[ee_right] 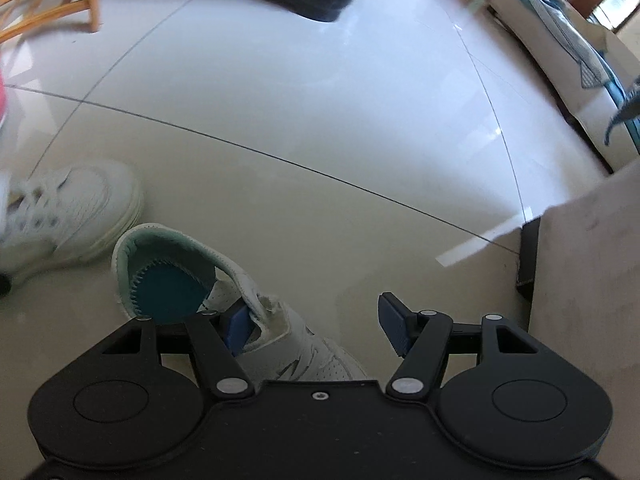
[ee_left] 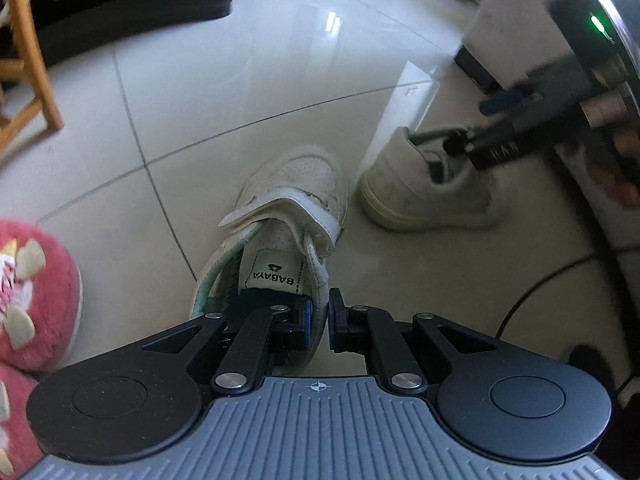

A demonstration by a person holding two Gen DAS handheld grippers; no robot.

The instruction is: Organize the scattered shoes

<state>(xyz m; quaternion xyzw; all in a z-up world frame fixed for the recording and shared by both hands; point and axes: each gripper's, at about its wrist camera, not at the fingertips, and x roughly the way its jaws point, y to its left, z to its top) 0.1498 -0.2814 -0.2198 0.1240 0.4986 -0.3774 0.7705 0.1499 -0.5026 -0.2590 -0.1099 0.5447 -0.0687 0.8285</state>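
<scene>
My left gripper (ee_left: pixel 319 316) is shut on the right collar edge of a small white strap sneaker (ee_left: pixel 288 208) labelled BABAYA, toe pointing away on the tiled floor. To its right lies its mate, a second white sneaker (ee_left: pixel 420 184); my right gripper (ee_left: pixel 460 144) reaches into its opening there. In the right wrist view my right gripper (ee_right: pixel 316 322) is open, its left finger (ee_right: pixel 238 326) inside the collar of that sneaker (ee_right: pixel 256 316), which has a teal insole. The left-held sneaker also shows at the left (ee_right: pixel 72 208).
Pink plush slippers (ee_left: pixel 28 292) lie at the left. A wooden chair leg (ee_left: pixel 36 52) stands at the far left, dark furniture (ee_left: pixel 132 0) behind it. A pale cabinet (ee_right: pixel 592 272) stands at the right. A black cable (ee_left: pixel 540 292) lies on the floor.
</scene>
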